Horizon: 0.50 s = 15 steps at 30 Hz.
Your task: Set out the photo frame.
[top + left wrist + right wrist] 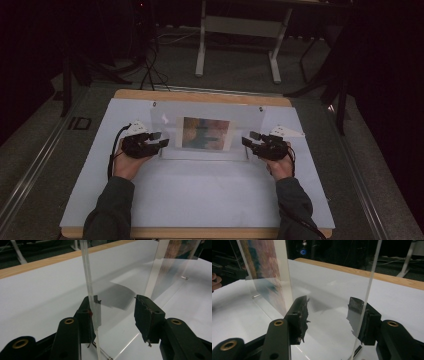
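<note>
High view: I have the clear acrylic picture frame (206, 134) standing near the middle of the white table mat (200, 200), a colour print (205, 133) sandwiched in it. My left gripper (161, 139) sits at the frame's left edge and my right gripper (248, 140) at its right edge, one per side, which I judge is meant to steady the panel from both ends so it cannot tip.

Left gripper view: the jaws stand wide apart. The frame's edge (90, 290) rises between them, two clear sheets showing, lying against the left-hand pad (86, 315); the other pad (145, 315) is clear of it. No clamp, then: the gripper brackets the edge without holding it.

Right gripper view: again the jaws are well open. The acrylic edge (367, 297) stands just in front of the right-hand pad (362, 317); I cannot tell whether it touches. The left-hand pad (298, 317) is apart from it. The print (263, 272) shows farther along the panel. Nothing is gripped on this side either.
</note>
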Motion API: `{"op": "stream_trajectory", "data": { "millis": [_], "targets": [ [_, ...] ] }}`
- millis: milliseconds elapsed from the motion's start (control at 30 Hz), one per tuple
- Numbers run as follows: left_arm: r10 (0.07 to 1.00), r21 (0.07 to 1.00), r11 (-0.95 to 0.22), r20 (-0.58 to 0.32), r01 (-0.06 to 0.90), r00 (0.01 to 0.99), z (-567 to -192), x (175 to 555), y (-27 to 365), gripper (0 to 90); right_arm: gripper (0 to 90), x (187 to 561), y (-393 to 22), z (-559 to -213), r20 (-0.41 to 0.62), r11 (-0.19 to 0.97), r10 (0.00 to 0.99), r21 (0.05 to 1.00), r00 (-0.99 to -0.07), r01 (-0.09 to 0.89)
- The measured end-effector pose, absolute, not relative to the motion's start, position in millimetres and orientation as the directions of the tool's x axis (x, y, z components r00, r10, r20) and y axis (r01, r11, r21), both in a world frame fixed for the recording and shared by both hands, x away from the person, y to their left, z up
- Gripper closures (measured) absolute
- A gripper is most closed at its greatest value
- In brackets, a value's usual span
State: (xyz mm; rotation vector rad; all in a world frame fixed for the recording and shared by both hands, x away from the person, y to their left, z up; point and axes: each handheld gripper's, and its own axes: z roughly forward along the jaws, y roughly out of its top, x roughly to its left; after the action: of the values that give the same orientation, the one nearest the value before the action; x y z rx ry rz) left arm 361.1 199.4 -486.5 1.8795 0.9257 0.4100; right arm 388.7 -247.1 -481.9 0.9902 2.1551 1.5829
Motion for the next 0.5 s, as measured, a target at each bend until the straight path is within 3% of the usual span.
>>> {"op": "stream_trajectory", "data": {
  "millis": [500],
  "targets": [
    [0.768,0.876,-0.247,-0.083,0.415,0.634,-483.6,359.2,205.2,48.6,47.0,386.8,-249.4,-478.7,0.147,0.181,0.674,0.917,-0.724,0.355]
  ]
}}
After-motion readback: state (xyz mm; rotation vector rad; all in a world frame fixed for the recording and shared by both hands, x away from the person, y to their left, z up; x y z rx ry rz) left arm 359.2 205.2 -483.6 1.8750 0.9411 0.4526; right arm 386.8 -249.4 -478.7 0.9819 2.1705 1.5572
